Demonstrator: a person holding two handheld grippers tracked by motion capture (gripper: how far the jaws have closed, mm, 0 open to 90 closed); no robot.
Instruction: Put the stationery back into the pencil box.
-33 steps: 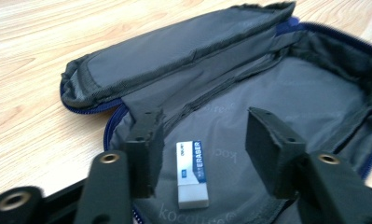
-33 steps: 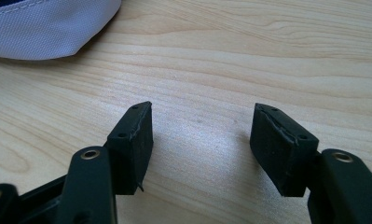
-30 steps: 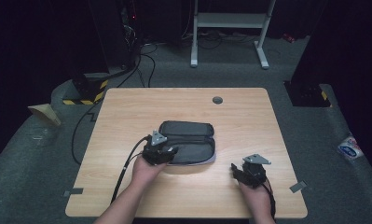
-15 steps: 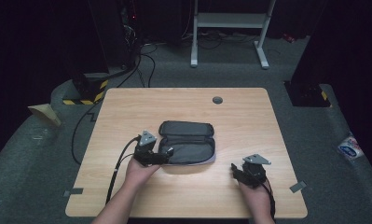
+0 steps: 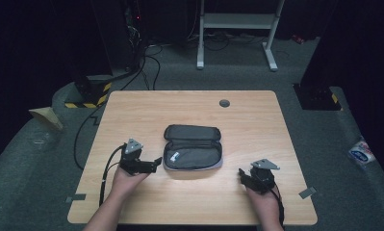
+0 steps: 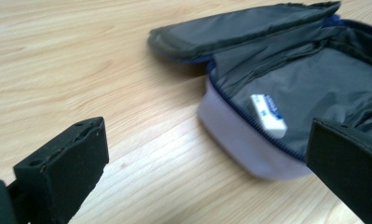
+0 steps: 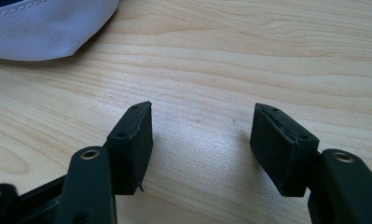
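Pencil case point(image 5: 193, 147) lies unzipped mid-table point(image 5: 257, 120), lid folded back, a small white item point(image 6: 267, 109) inside. Your left gripper point(image 5: 153, 163) sits just beside its left end, jaws spread, empty. Your right gripper point(image 5: 241, 175) rests apart at its right, jaws released.

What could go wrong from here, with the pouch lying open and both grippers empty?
1. The pouch is soft fabric; a push from the open left gripper beside it could slide it instead of gripping it.
2. The small white label sewn inside could be mistaken for a loose item.
3. The lid flap sits half raised and may flop shut.
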